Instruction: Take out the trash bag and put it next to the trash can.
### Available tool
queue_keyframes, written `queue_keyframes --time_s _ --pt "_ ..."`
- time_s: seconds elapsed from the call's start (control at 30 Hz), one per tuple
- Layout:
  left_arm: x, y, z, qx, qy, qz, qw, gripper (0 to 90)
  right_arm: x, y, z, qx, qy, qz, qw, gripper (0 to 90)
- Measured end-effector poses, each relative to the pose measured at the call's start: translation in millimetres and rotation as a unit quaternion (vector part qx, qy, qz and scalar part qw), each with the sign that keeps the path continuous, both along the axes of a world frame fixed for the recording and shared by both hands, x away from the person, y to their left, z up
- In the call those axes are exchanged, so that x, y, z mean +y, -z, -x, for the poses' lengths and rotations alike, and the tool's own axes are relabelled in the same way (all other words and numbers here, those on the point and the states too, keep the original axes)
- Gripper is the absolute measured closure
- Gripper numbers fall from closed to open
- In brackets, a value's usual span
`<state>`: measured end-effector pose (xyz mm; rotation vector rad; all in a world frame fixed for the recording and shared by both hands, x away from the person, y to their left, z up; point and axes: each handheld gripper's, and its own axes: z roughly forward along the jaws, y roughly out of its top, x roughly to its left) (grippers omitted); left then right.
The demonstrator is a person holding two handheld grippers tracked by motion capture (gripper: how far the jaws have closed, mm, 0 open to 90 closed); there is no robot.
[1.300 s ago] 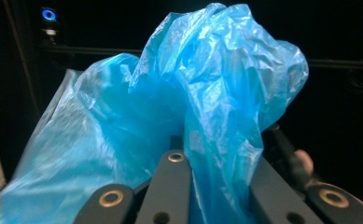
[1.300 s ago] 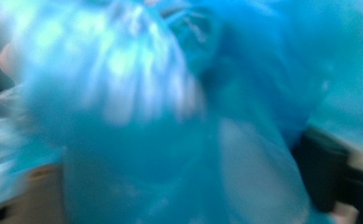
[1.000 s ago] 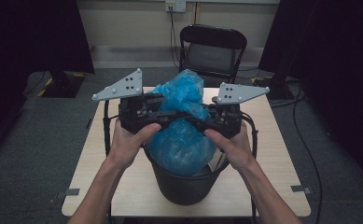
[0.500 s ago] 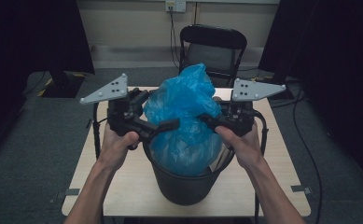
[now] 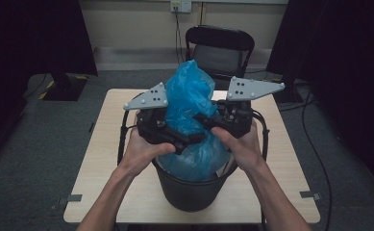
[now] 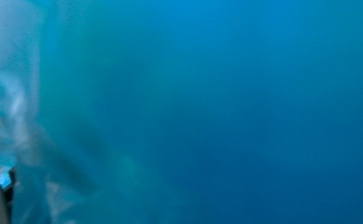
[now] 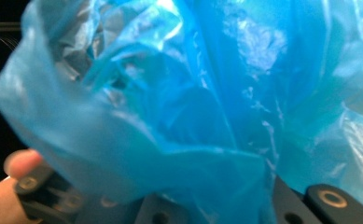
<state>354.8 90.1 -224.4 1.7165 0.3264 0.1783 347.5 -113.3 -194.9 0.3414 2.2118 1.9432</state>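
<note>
A blue plastic bag (image 5: 189,96) bulges out of a black bucket (image 5: 184,190) on the table, its gathered top standing upright. My left gripper (image 5: 192,139) reaches in from the left, its jaws closed on a twisted strand of the bag low on the neck. My right gripper (image 5: 201,119) comes from the right, just above, and is shut on bag film too. The two sets of jaws cross close together in front of the neck. Blurred blue bag film (image 6: 216,112) lies right against the left gripper's camera. In the right gripper view, crumpled bag (image 7: 170,116) drapes over the jaws.
The bucket stands at the near middle of a light wooden table (image 5: 107,159). A black chair (image 5: 218,48) stands behind the far edge. Cables (image 5: 122,134) loop down from both grippers. A hand (image 7: 2,196) holding the left gripper appears in the right gripper view.
Half a second ago the grippers were spread apart, stretching the bag sideways. They have come back together and now cross in front of the neck, with the bag's top drawn up taller.
</note>
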Motion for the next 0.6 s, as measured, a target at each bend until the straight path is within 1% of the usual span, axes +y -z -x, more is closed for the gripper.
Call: queue_keyframes --time_s 0.07,0.1,0.13,0.17,0.2,0.23,0.27,0.3,0.33,0.37,0.4,0.43,0.47,0.5,0.53,0.57,0.6 --pt "-1.5 1.6 -1.7 0.001 0.014 0.003 0.9999 1.4 -0.3 0.9 -0.6 0.004 -0.002 -0.002 1.0000 90.0" --pt "-3.3 2.3 -1.1 -0.007 0.018 -0.002 0.9998 3.8 -1.4 1.3 -1.0 0.007 -0.002 -0.006 1.0000 90.0" --pt "-5.3 3.0 0.2 -0.015 0.019 -0.013 0.9996 6.3 -2.7 1.6 -1.8 0.011 -0.003 -0.010 0.9999 90.0" --pt "-7.5 3.5 1.5 -0.021 0.015 -0.027 0.9993 8.3 -4.2 1.6 -2.1 0.013 -0.002 -0.012 0.9998 90.0" --pt "-8.9 3.7 2.7 -0.026 0.009 -0.036 0.9990 11.8 -5.6 1.4 -2.4 0.013 -0.001 -0.014 0.9998 90.0" --pt "-9.4 3.6 2.1 -0.022 0.013 -0.033 0.9991 15.5 -6.2 1.3 -2.7 0.015 -0.005 -0.016 0.9998 90.0" --pt "-9.4 3.6 2.1 -0.022 0.013 -0.033 0.9991 18.9 -6.2 1.3 -2.7 0.015 -0.005 -0.016 0.9998 90.0" --pt "-9.1 3.4 1.1 -0.018 0.015 -0.029 0.9993 18.9 -6.3 1.3 -2.6 0.015 -0.006 -0.017 0.9997 90.0" --pt "-8.0 3.4 0.0 -0.017 0.013 -0.023 0.9995 26.5 -6.6 1.1 -2.3 0.017 -0.008 -0.020 0.9996 90.0" --pt "-7.2 3.7 -0.9 -0.013 0.017 -0.019 0.9996 33.7 -7.0 0.6 -1.8 0.018 -0.010 -0.023 0.9995 90.0" --pt "-6.9 3.9 -1.8 -0.014 0.023 -0.013 0.9995 40.3 -7.6 0.1 -1.0 0.019 -0.011 -0.027 0.9994 90.0" --pt "-6.6 4.1 -1.5 -0.017 0.025 -0.010 0.9995 55.8 -8.9 -1.0 0.9 0.016 -0.012 -0.027 0.9994 90.0" --pt "-6.9 3.9 -0.9 -0.018 0.029 -0.007 0.9994 55.8 -8.9 -1.0 0.9 0.016 -0.012 -0.027 0.9994 90.0" --pt "-6.5 3.3 -0.6 -0.019 0.033 -0.005 0.9993 62.8 -9.5 -1.2 1.5 0.016 -0.012 -0.028 0.9994 90.0" --pt "-6.5 3.0 -0.2 -0.019 0.040 -0.004 0.9990 75.4 -10.4 -1.2 1.6 0.016 -0.013 -0.029 0.9994 89.8" --pt "-6.5 2.8 -0.1 -0.021 0.045 -0.005 0.9987 75.4 -11.1 -0.9 1.4 0.018 -0.013 -0.030 0.9993 88.7" --pt "-6.4 2.9 0.4 -0.023 0.048 -0.005 0.9986 78.7 -11.5 -0.7 1.0 0.020 -0.014 -0.032 0.9992 86.5"
